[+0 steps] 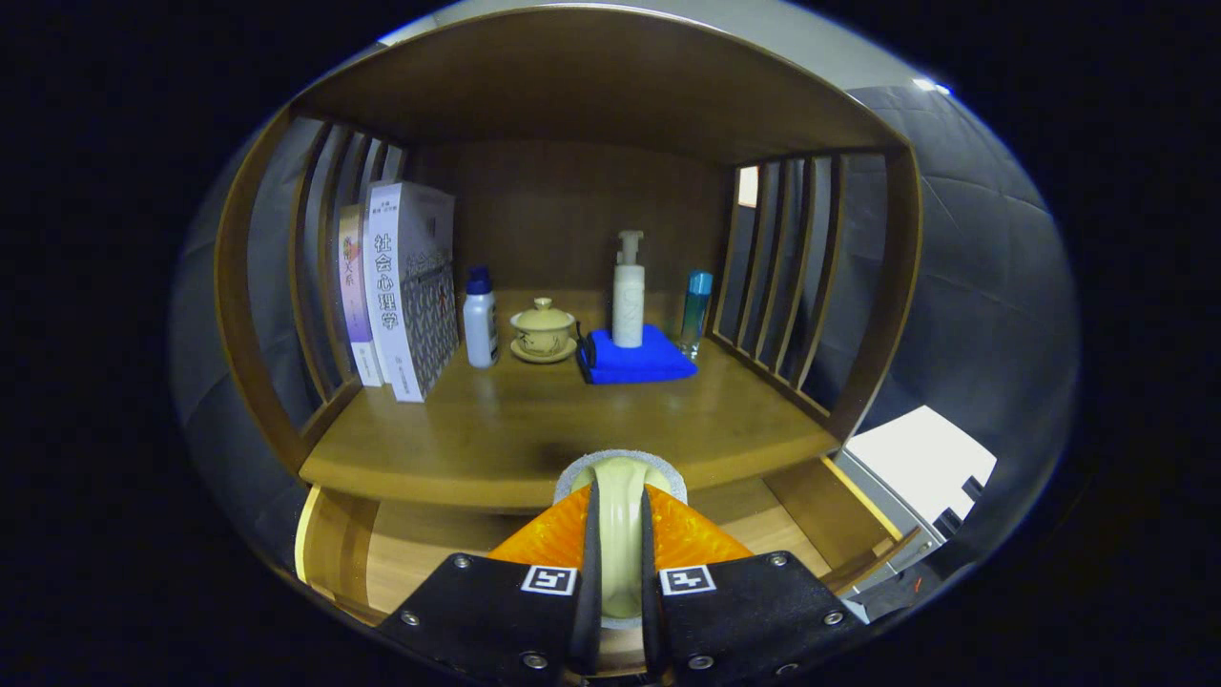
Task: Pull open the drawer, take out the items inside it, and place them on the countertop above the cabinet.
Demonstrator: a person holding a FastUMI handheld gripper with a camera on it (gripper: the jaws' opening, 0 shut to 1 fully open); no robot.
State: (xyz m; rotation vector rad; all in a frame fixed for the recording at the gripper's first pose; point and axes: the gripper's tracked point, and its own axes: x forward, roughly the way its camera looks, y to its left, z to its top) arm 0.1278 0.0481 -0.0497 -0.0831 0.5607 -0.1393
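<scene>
Tongs [620,534] clenched on roll [620,520], held on edge, lengthwise between fingers. Surface [496,429] lies just ahead of roll; open drawer [420,553] below roll.

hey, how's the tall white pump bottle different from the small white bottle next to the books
The pump bottle is taller and slimmer, topped by a white pump head; the small bottle is shorter and stubbier with a blue cap. The pump bottle stands on the blue cloth, while the small bottle stands directly on the wooden countertop, right of the books. Both are white, upright, and well beyond the claw, whose fingers are shut on a pale round item.
</scene>
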